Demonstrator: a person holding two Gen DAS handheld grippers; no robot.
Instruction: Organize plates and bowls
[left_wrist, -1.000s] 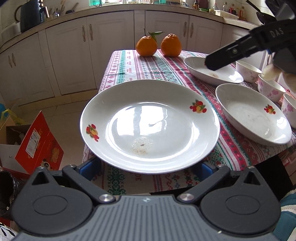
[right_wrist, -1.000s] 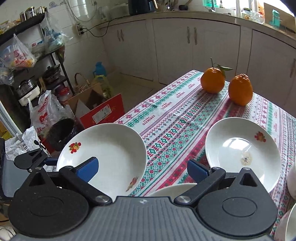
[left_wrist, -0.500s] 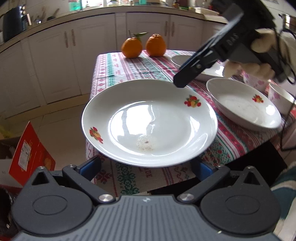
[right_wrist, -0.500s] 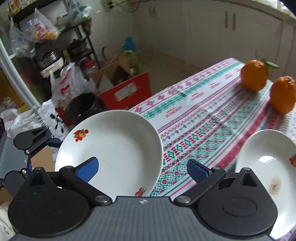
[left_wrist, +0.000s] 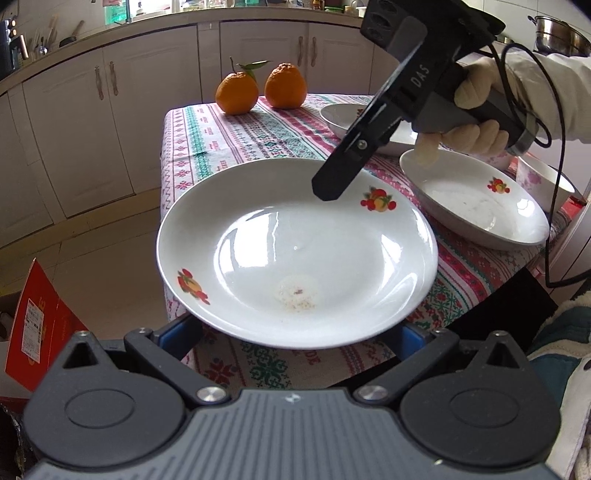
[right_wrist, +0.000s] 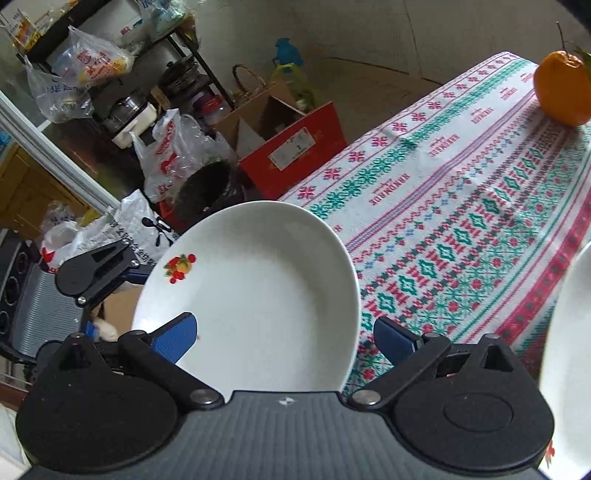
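Right claw (left_wrist: 325, 192) marked "DAS", over plate (left_wrist: 295, 251)

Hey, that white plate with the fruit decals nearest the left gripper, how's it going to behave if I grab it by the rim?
The plate looks glazed and glossy, so probably slippery. It seems rigid ceramic, likely breakable. Its near edge overhangs the tablecloth, so it may tip.
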